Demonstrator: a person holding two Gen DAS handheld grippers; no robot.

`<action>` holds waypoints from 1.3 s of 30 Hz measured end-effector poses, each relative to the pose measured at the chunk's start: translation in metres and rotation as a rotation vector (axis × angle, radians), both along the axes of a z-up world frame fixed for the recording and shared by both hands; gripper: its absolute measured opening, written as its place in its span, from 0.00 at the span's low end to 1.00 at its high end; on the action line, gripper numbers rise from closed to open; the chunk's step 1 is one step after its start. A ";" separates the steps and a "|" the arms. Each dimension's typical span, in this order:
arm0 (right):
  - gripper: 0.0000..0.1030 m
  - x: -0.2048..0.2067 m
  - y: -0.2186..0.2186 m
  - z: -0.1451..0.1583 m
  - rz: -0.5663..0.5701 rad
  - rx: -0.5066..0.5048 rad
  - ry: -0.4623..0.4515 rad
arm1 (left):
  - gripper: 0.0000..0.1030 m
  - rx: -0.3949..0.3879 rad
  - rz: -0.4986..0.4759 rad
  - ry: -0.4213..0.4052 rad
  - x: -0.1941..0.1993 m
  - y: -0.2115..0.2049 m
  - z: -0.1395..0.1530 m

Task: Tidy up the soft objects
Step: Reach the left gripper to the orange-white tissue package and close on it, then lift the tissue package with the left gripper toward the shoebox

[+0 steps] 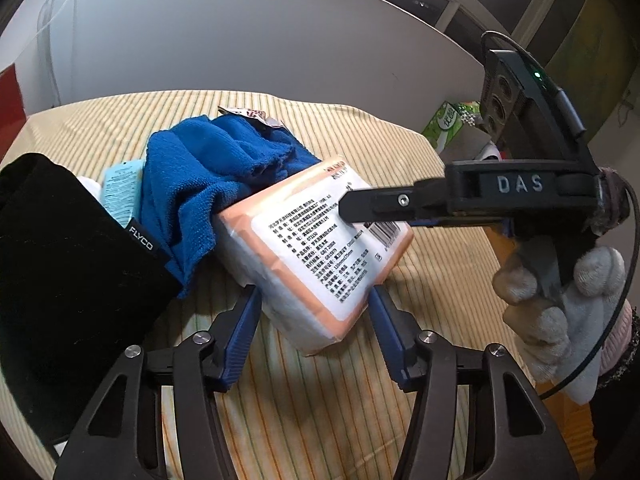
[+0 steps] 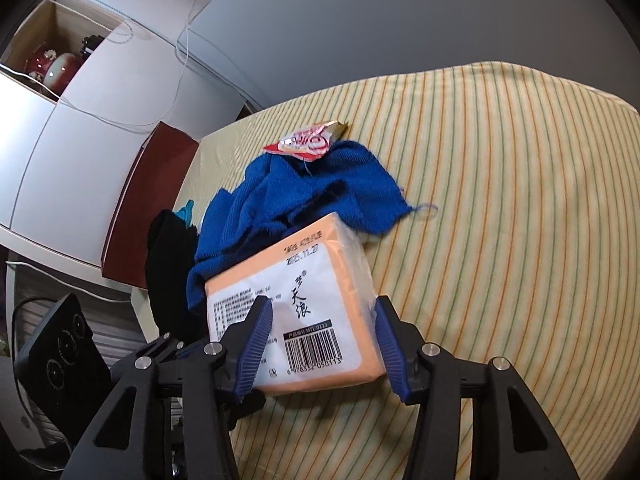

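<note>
An orange tissue pack point(image 1: 316, 248) with a white printed label lies tilted against a crumpled blue towel point(image 1: 208, 172) on the striped tablecloth. My left gripper point(image 1: 316, 308) has its blue fingers on both sides of the pack's near end. My right gripper point(image 2: 322, 316) comes in from the right and straddles the pack point(image 2: 304, 304) too, one finger point(image 1: 376, 204) lying across the label. Both pairs of jaws stand wide around the pack; I cannot tell whether they press it. The blue towel point(image 2: 304, 196) lies beyond the pack.
A black FLYCO pouch point(image 1: 68, 264) lies at the left beside a light blue packet point(image 1: 122, 188). A red and white snack wrapper point(image 2: 308, 142) sits on the towel's far edge. A green tissue box point(image 1: 448, 120) stands off the table's right. A grey wall rises behind.
</note>
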State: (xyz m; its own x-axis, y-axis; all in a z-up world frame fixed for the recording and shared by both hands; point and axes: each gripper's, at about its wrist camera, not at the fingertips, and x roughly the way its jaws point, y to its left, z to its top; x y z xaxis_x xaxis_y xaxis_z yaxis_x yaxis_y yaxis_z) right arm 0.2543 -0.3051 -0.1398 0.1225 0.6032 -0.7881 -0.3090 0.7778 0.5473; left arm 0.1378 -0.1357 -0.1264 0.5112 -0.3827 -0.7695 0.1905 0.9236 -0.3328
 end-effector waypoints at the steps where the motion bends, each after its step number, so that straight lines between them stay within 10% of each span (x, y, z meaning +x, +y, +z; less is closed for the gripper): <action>1: 0.47 -0.004 -0.001 0.000 -0.003 -0.003 0.004 | 0.53 0.003 -0.002 -0.001 -0.001 -0.002 0.000; 20: 0.45 -0.062 -0.004 0.045 -0.082 -0.038 -0.069 | 0.52 0.024 -0.032 -0.151 -0.027 0.005 0.036; 39: 0.45 -0.079 0.149 0.122 0.101 0.013 -0.219 | 0.52 0.038 0.211 -0.357 -0.072 0.139 0.094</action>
